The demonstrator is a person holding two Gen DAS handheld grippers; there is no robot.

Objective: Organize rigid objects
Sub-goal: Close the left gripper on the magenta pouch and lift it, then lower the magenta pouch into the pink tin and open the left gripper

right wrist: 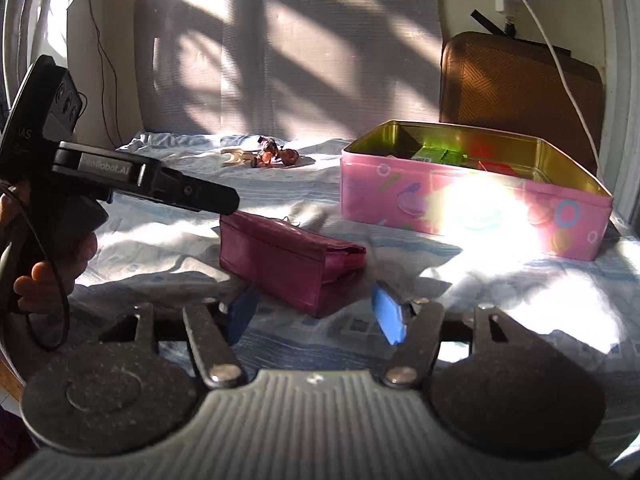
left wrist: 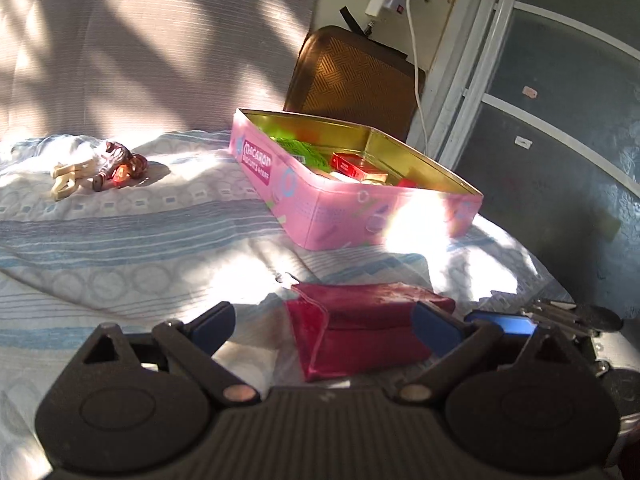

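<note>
Both claws, left point(left wrist: 322, 326) and right point(right wrist: 318, 314), gaped around the near maroon wallet point(right wrist: 290, 266); light, stiff, probably slick—pinch its folded edge.

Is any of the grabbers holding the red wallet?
No, nothing is held. The left gripper has its jaws open on either side of the wallet, not squeezing it. The right gripper is open too, short of it.

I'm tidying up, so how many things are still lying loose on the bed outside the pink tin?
3: a maroon wallet between both open grippers, a wooden clip at the far side, and a brown trinket cluster beside it. Others may be hidden.
</note>
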